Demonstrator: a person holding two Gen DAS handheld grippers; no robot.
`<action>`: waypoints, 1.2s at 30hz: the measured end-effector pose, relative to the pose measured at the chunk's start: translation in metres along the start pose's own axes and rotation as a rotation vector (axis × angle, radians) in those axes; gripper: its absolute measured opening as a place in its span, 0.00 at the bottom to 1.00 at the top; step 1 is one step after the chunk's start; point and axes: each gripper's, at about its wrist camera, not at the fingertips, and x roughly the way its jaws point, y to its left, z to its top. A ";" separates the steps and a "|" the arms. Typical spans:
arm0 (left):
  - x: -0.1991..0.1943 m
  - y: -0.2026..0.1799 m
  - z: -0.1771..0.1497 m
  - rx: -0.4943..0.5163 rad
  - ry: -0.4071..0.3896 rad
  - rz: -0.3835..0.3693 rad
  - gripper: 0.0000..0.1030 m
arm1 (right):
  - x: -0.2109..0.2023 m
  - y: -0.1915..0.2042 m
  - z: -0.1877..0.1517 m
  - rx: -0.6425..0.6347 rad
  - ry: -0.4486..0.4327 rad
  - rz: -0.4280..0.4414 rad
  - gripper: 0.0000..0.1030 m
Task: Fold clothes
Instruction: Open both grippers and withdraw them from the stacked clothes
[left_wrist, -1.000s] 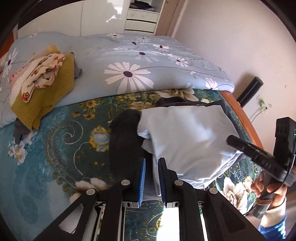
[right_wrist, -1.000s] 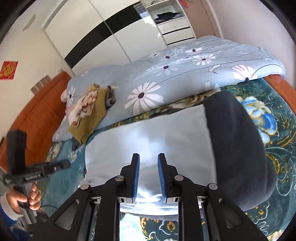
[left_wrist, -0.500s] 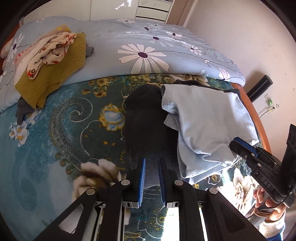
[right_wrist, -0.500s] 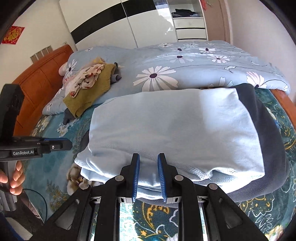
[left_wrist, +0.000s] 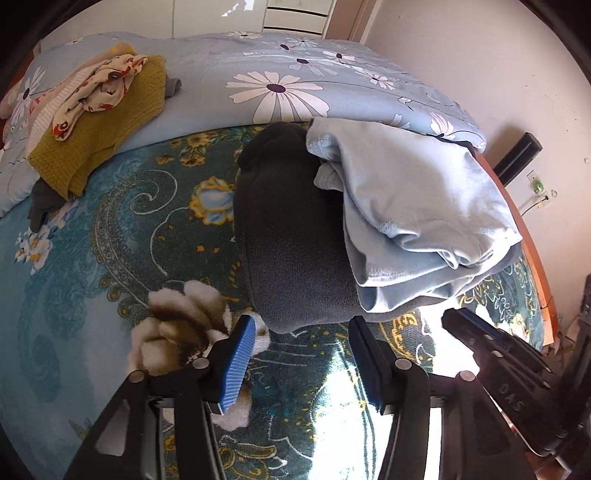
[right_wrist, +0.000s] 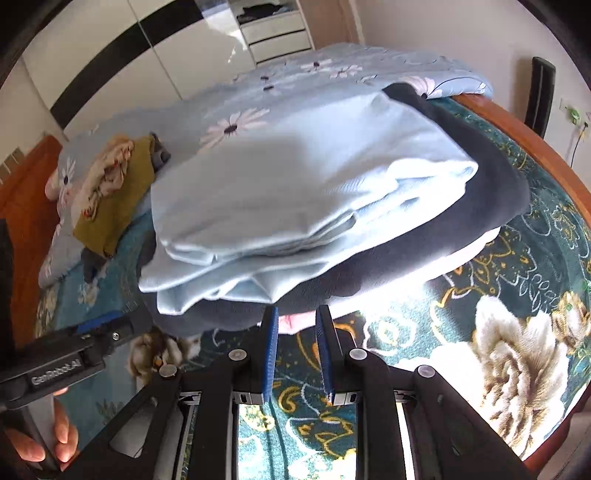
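A folded light blue garment (left_wrist: 413, 199) (right_wrist: 295, 177) lies on a folded dark grey garment (left_wrist: 291, 240) (right_wrist: 480, 199) on the teal floral blanket (left_wrist: 110, 258). My left gripper (left_wrist: 301, 332) is low over the blanket and its jaws are opening. The dark garment's near edge sits between the fingertips, and the pads do not press on it. My right gripper (right_wrist: 297, 332) stands at the stack's front edge with a narrow gap, and blanket shows between its pads. Each view shows the other gripper: the right gripper (left_wrist: 458, 325) and the left gripper (right_wrist: 107, 325), the latter held by a hand (right_wrist: 55, 443).
A heap with a mustard knit (left_wrist: 99, 122) (right_wrist: 110, 192) and a floral cloth lies at the far left on the daisy duvet (left_wrist: 280, 74). The wooden bed edge (left_wrist: 524, 236) (right_wrist: 535, 155) runs right of the stack, by the wall. A wardrobe (right_wrist: 147, 55) stands behind.
The left jaws, shut on the dark garment before, have spread and let it go, and that gripper sank toward the blanket. The right gripper drew back from over the blue garment to the stack's edge.
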 end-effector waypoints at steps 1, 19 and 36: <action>0.000 -0.001 -0.002 0.010 0.000 -0.002 0.57 | 0.006 0.001 -0.002 -0.003 0.015 -0.001 0.20; -0.012 0.005 -0.009 -0.004 -0.057 -0.084 1.00 | 0.020 0.013 0.013 -0.036 0.043 -0.148 0.56; -0.014 0.008 -0.007 0.018 -0.050 -0.064 1.00 | 0.021 0.022 0.021 -0.022 0.024 -0.250 0.82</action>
